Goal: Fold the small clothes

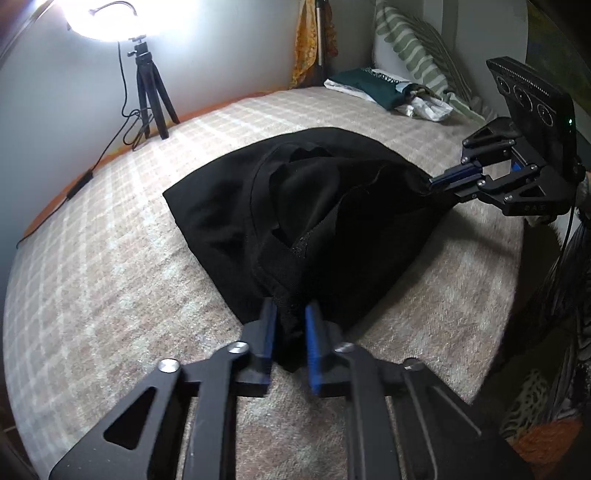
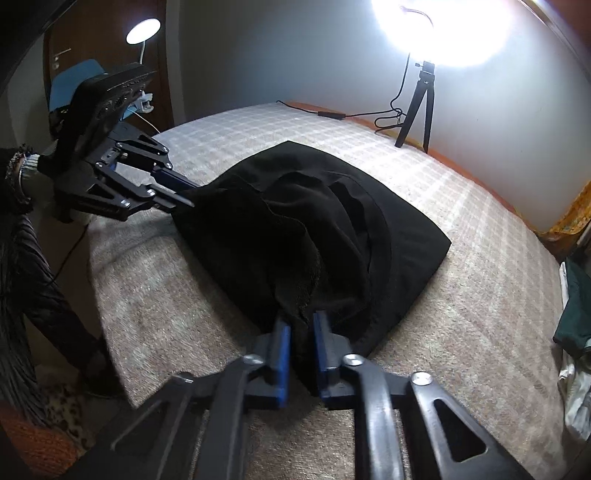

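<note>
Black garment (image 1: pixel 295 221) lies on bed (image 1: pixel 110 277), partly folded, still lumpy. My left gripper (image 1: pixel 290 332) and right gripper (image 2: pixel 301 347) each clamp near corner. Fold unfinished; smoothing left.

Garment (image 1: pixel 295 206) on bed (image 1: pixel 110 280), lamp (image 1: pixel 107 18) apparently behind.

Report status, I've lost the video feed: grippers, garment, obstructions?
Left gripper and right gripper both shut on black garment. Garment bunched on checked blanket. Nothing in the way.
</note>
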`<state>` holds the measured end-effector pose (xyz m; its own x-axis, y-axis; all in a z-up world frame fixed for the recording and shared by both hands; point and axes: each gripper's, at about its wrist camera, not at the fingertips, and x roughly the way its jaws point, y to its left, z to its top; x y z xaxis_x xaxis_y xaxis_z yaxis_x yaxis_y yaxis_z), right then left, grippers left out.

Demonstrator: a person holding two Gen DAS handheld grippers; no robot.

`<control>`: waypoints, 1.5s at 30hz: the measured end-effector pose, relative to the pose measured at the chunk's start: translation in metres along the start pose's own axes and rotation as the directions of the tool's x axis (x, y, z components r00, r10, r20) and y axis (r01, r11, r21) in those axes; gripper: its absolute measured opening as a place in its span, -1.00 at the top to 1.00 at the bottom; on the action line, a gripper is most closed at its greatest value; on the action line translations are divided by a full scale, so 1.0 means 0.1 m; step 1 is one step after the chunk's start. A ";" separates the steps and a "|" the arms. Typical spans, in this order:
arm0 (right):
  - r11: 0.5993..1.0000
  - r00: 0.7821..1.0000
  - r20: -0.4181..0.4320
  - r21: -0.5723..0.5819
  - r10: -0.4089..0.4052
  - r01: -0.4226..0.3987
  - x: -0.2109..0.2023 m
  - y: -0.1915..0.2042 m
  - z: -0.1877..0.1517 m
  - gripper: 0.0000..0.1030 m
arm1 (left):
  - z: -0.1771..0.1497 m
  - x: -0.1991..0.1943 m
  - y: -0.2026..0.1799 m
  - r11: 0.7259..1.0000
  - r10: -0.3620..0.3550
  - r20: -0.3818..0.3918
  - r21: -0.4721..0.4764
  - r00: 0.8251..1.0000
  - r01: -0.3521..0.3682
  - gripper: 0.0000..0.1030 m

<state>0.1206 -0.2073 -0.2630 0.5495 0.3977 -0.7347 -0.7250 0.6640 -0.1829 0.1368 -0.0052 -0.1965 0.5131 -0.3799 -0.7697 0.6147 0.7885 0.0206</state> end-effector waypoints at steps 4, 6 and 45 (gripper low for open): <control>1.000 0.999 0.038 -0.020 -0.024 0.024 -0.16 0.00 -0.01 1.00 | -0.05 -0.09 0.00 0.999 -0.034 0.005 0.043 0.999 0.034 0.86; 0.999 0.999 0.026 -0.035 -0.037 0.038 -0.18 0.00 -0.07 1.00 | -0.11 -0.08 -0.05 0.996 -0.035 -0.022 0.086 0.999 0.037 0.86; 0.993 0.991 0.058 -0.015 0.117 -0.116 -0.33 -0.07 0.04 0.37 | 0.24 -0.02 0.22 0.984 -0.134 0.036 -0.115 0.990 0.137 0.15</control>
<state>0.1093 -0.2227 -0.2344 0.4843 0.5084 -0.7121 -0.7899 0.6041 -0.1059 0.1639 0.0015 -0.1798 0.4475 -0.4991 -0.7420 0.6065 0.7792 -0.1583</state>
